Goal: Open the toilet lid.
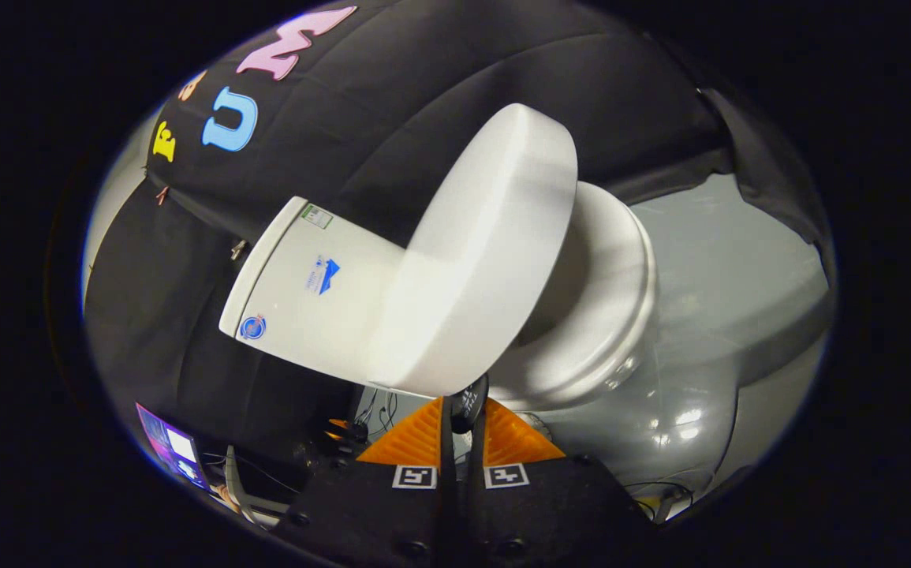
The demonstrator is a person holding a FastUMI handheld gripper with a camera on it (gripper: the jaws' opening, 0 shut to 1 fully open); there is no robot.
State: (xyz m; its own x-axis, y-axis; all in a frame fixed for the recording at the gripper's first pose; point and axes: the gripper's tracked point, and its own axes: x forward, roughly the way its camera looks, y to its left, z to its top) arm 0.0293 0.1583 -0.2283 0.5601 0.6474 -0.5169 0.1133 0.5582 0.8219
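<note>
The white toilet appears tilted sideways in this view. Its lid (pixel 487 252) is lifted well off the seat (pixel 617 292) and stands at an angle, leaning toward the tank (pixel 305 276). The open ring of the seat and the bowl (pixel 660 410) below it are exposed. My gripper (pixel 461 404) is at the lid's free edge, its two orange fingers (pixel 416 438) pressed close together. A small black tab (pixel 471 401) that hangs from the lid's rim is pinched between them. The lid's edge hides the fingertips' very ends.
Black cloth walls stand behind the tank and the lid. A grey floor (pixel 731 252) spreads beyond the bowl. Cables (pixel 376 410) and a lit screen (pixel 171 450) lie low beside the tank, close to the fingers.
</note>
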